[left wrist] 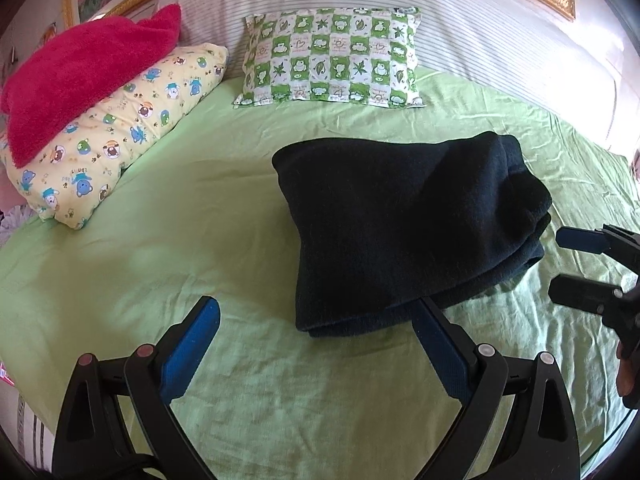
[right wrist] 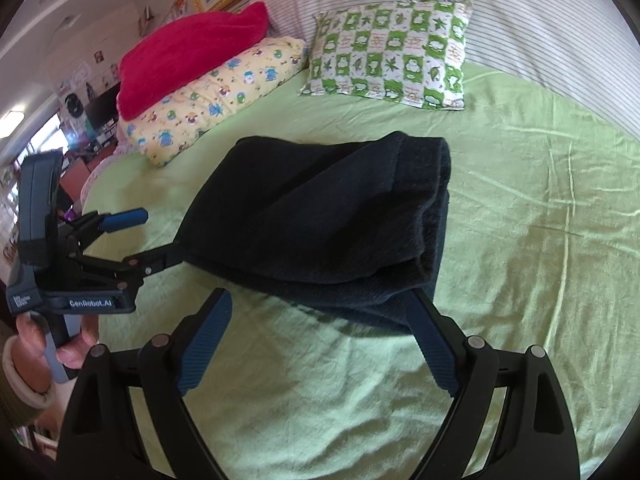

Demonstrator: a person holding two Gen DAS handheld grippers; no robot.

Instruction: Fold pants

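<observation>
1. Two hand-held grippers hover over a bed, both with jaws spread wide and nothing held between them.
2. The left gripper (left wrist: 314,312) sits low at the near edge of the folded dark pants (left wrist: 404,228); its right blue-padded finger (left wrist: 438,352) is at or under the bundle's near edge, though I cannot tell whether it touches the cloth. Its left finger is over bare sheet.
3. The right gripper (right wrist: 320,308) is also wide open, its right finger (right wrist: 430,340) meeting the near right corner of the pants (right wrist: 320,216), the left finger clear of them.
4. The pants lie folded into a thick bundle in the middle of the green sheet (left wrist: 200,220).
5. At the far side, a green-and-white checked pillow (left wrist: 332,58) leans on a striped bolster (left wrist: 500,28).
6. To the far left, a red towel (left wrist: 80,76) rests on top of a yellow cartoon-print pillow (left wrist: 120,132).
</observation>
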